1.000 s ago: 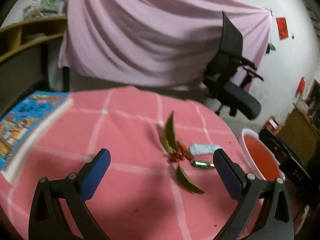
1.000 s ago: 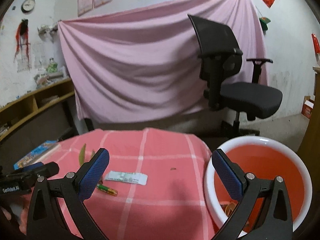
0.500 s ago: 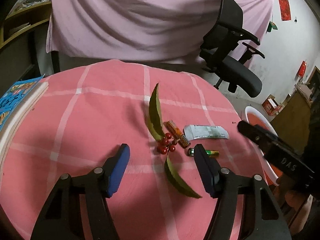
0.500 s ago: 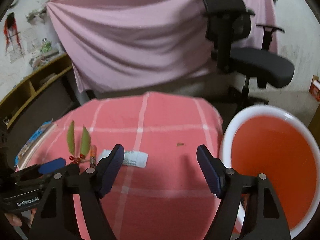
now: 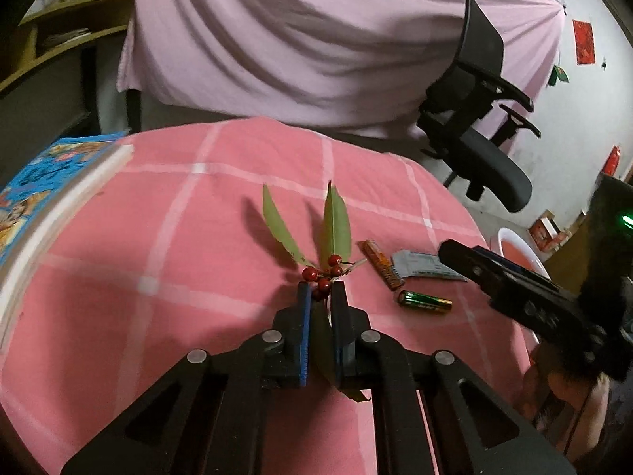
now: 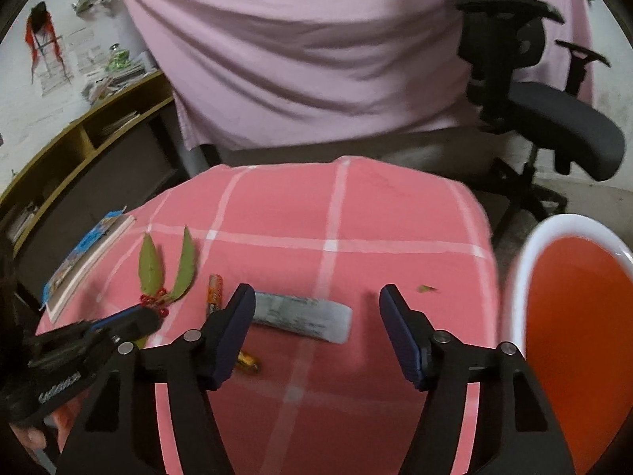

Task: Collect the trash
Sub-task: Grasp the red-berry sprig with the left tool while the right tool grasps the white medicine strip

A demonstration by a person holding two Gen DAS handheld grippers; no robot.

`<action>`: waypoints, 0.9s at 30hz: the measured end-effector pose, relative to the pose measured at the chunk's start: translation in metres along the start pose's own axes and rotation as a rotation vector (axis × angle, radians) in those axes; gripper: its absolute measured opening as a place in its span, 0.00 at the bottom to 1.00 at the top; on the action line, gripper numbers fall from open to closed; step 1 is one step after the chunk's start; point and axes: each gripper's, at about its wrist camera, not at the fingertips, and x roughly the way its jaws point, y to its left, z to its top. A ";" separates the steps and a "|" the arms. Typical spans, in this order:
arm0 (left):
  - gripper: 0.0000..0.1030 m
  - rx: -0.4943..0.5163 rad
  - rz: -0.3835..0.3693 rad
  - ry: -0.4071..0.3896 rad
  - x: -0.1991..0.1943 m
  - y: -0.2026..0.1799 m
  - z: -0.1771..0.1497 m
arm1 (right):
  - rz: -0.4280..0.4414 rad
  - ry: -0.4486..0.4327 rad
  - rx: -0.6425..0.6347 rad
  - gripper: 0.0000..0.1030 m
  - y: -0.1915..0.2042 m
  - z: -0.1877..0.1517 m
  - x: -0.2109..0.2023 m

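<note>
A sprig with green leaves and red berries (image 5: 334,229) lies on the pink checked tablecloth (image 5: 178,237). My left gripper (image 5: 321,297) is shut on its lower leaf, just behind the berries. To the right lie an orange battery (image 5: 381,265), a green battery (image 5: 425,301) and a grey wrapper (image 5: 419,267). In the right wrist view my right gripper (image 6: 316,295) hovers over the wrapper (image 6: 304,314). Its jaws are closing, the wrapper lies between the fingers, and the pads do not touch it. The sprig (image 6: 186,265) and the left gripper (image 6: 146,318) show at the left.
A white bin with an orange inside (image 6: 585,316) stands off the table's right edge. A blue picture book (image 5: 43,182) lies at the table's left edge. A black office chair (image 6: 554,126) and a pink drape stand behind. A small green scrap (image 6: 426,288) lies near the right edge.
My left gripper has closed from wide open onto the sprig's lower leaf. My right gripper's jaws have narrowed, and it has tipped down over the wrapper.
</note>
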 end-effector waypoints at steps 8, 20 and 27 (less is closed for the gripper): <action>0.07 -0.094 -0.047 0.009 -0.007 0.021 -0.002 | 0.129 0.076 0.002 0.39 -0.007 -0.002 0.007; 0.07 -0.065 -0.033 0.017 -0.002 0.011 0.001 | 0.090 0.112 -0.121 0.39 0.019 -0.011 0.004; 0.07 -0.068 -0.034 0.014 -0.003 0.010 -0.001 | 0.018 0.114 -0.266 0.36 0.046 -0.012 0.015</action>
